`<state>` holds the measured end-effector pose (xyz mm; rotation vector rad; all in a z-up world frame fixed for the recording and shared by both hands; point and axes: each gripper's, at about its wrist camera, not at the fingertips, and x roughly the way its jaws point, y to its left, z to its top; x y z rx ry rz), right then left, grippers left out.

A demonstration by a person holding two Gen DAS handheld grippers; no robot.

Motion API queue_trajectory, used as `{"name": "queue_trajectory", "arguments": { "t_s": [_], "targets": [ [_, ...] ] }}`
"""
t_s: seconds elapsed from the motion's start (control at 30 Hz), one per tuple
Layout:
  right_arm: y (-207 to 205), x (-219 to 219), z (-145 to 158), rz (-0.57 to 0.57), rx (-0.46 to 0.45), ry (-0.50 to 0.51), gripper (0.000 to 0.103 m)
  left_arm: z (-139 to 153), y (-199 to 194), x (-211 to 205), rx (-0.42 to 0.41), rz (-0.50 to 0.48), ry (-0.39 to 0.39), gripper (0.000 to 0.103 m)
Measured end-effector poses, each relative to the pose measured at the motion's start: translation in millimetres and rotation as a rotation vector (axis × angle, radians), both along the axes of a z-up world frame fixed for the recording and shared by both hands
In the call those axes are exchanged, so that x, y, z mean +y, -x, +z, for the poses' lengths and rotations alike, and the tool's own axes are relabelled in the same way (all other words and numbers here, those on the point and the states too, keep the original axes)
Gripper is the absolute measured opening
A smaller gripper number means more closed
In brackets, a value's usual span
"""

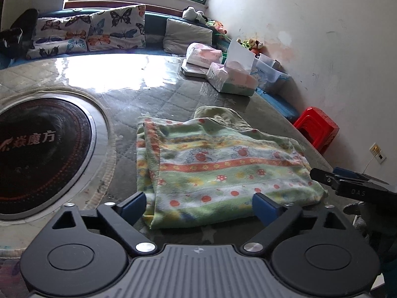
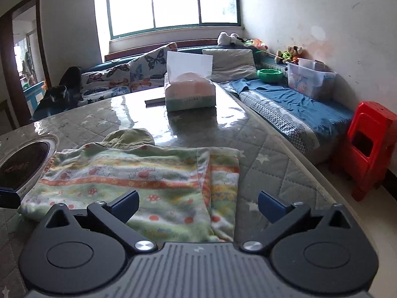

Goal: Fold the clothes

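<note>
A green garment with orange, yellow and blue printed stripes [image 1: 218, 166] lies folded flat on the quilted table, an olive collar at its far edge. My left gripper [image 1: 198, 207] is open and empty, its blue pads either side of the garment's near edge. The right gripper's dark fingers [image 1: 347, 183] show at the right of the left wrist view, beside the garment's right corner. In the right wrist view the garment [image 2: 148, 173] lies ahead, and my right gripper [image 2: 197, 207] is open and empty over its near right part.
A round black induction cooktop [image 1: 37, 149] is set in the table [image 1: 139, 92] on the left. Tissue boxes [image 1: 230, 77] [image 2: 189, 94] stand at the far side. A red plastic stool [image 2: 369, 146] stands off the right edge. A blue bench with cushions and bins runs along the walls.
</note>
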<state>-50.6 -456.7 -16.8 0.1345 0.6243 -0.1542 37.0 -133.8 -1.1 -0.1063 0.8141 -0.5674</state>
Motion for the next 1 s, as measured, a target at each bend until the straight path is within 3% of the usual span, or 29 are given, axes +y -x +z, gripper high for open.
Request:
{"name": "queue_trajectory", "arguments": {
  "t_s": [0.4, 1.0],
  "targets": [
    [20, 16, 0, -0.06, -0.023, -0.024, 0.103, 4, 14, 9, -0.045, -0.006, -0.041, 0.103],
    [36, 45, 6, -0.059, -0.042, -0.008, 0.103, 6, 27, 26, -0.056, 0.019, -0.034, 0.103]
  ]
}}
